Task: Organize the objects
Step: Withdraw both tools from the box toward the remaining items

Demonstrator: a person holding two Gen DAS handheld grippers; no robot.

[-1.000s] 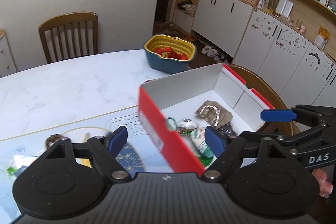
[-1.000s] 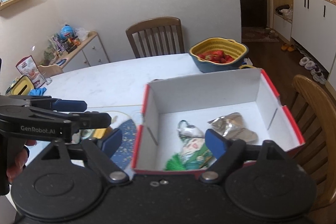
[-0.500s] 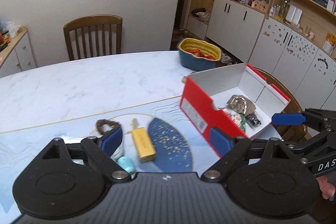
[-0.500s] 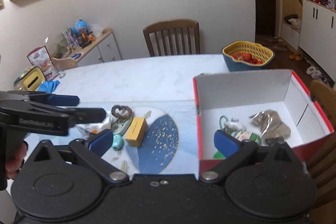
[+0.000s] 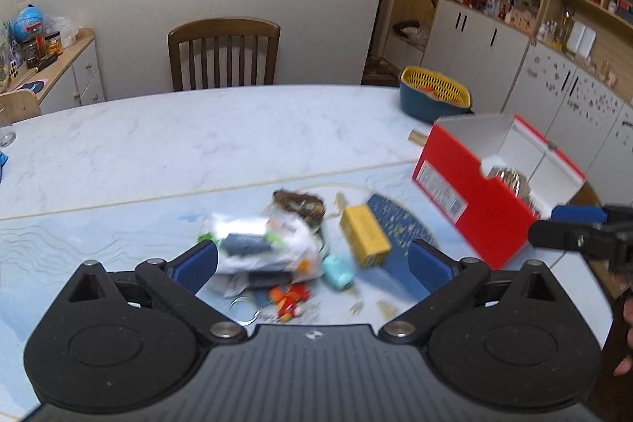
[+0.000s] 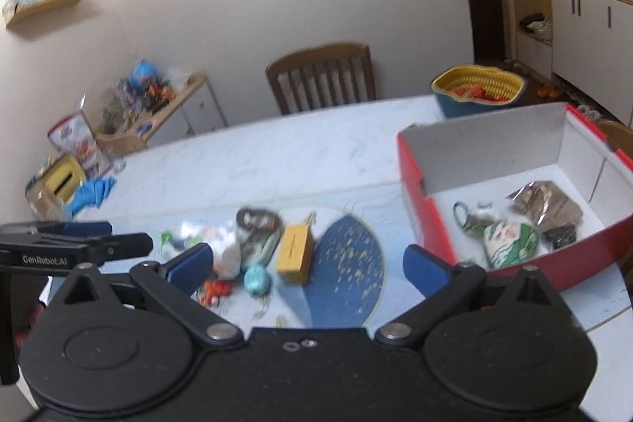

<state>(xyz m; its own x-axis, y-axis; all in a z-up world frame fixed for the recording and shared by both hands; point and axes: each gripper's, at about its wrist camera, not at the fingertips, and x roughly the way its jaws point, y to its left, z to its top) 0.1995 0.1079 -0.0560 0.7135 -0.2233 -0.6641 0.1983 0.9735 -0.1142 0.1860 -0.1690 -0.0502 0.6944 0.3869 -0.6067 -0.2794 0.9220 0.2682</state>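
Note:
A red box with a white inside (image 5: 474,196) (image 6: 435,224) stands at the table's right end and holds a foil packet (image 6: 548,202), a green pouch (image 6: 510,238) and small items. Left of it on a blue mat lies a pile: a yellow box (image 5: 364,236) (image 6: 294,254), a clear plastic bag (image 5: 261,244), a brown bracelet (image 5: 298,203), a teal object (image 5: 336,269) (image 6: 257,277) and a red-orange toy (image 5: 289,297). My left gripper (image 5: 312,260) is open above the pile. My right gripper (image 6: 306,262) is open and empty above the mat.
A yellow and blue basket with red fruit (image 5: 435,97) (image 6: 478,93) sits at the far right of the marble table (image 5: 198,141). A wooden chair (image 5: 223,54) stands behind the table. A sideboard with clutter (image 6: 150,105) stands at the left wall.
Both grippers have swung left and back from the red box. The pile on the blue mat has come into view between the fingers. Both stay open.

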